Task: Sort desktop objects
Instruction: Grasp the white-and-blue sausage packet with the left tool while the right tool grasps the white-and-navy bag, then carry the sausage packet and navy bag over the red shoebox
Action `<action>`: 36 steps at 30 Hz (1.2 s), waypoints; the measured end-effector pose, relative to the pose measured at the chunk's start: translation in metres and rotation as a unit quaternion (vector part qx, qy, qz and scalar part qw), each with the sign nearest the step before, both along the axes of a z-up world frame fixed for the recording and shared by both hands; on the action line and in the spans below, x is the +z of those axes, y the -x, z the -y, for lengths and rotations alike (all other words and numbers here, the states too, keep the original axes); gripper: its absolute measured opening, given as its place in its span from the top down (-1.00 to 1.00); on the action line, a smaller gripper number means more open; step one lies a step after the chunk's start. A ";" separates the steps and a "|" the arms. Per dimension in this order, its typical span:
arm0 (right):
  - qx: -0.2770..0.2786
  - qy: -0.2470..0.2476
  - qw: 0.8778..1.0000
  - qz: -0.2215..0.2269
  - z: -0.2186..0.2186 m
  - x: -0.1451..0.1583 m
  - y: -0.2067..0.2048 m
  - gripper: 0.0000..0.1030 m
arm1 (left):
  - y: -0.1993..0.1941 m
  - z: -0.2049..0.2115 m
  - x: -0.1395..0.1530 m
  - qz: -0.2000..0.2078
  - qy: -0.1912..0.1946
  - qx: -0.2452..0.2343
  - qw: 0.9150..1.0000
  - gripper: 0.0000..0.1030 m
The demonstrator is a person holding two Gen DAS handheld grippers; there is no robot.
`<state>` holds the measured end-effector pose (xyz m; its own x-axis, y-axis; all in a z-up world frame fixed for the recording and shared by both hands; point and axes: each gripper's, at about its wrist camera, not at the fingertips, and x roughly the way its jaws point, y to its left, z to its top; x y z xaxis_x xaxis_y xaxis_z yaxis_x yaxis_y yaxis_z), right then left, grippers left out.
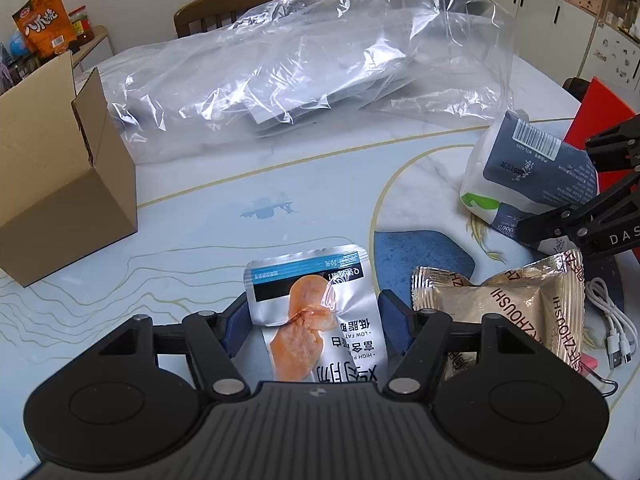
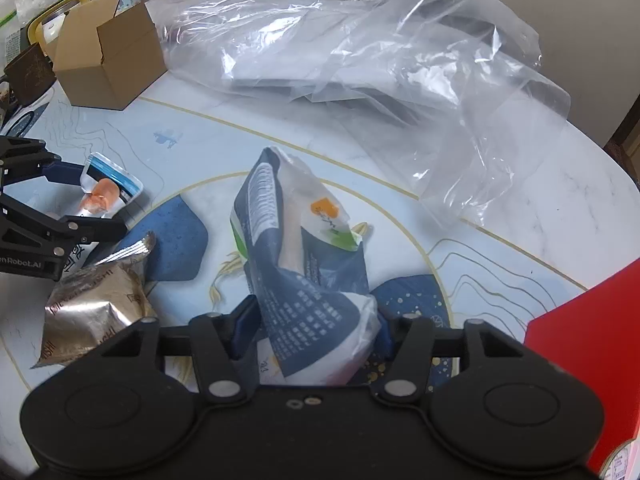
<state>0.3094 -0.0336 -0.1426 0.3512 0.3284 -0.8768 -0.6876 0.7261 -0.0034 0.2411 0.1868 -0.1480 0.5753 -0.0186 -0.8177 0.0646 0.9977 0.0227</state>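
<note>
A silver food pouch (image 1: 308,320) with an orange picture lies between the blue pads of my left gripper (image 1: 312,312), which press on its two edges; its foil is creased in the middle. The right wrist view shows that left gripper (image 2: 100,202) with the silver food pouch (image 2: 106,194) bowed between its fingers. My right gripper (image 2: 312,320) is shut on the near end of a navy and white soft pack (image 2: 304,248), which stands up tilted and is pinched in at the pads. The left wrist view shows this soft pack (image 1: 532,168) at the right.
A beige snack packet (image 1: 512,312) lies just right of the left gripper. An open cardboard box (image 1: 60,168) stands at the left, and a big clear plastic bag (image 1: 312,68) covers the far table. A red box (image 2: 580,340) and a white cable (image 1: 612,320) lie at the right.
</note>
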 end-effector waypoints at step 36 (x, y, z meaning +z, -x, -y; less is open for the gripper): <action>-0.071 -0.104 0.992 0.014 0.076 0.100 0.065 0.32 | 0.052 0.033 0.099 0.030 0.101 0.027 0.994 -0.14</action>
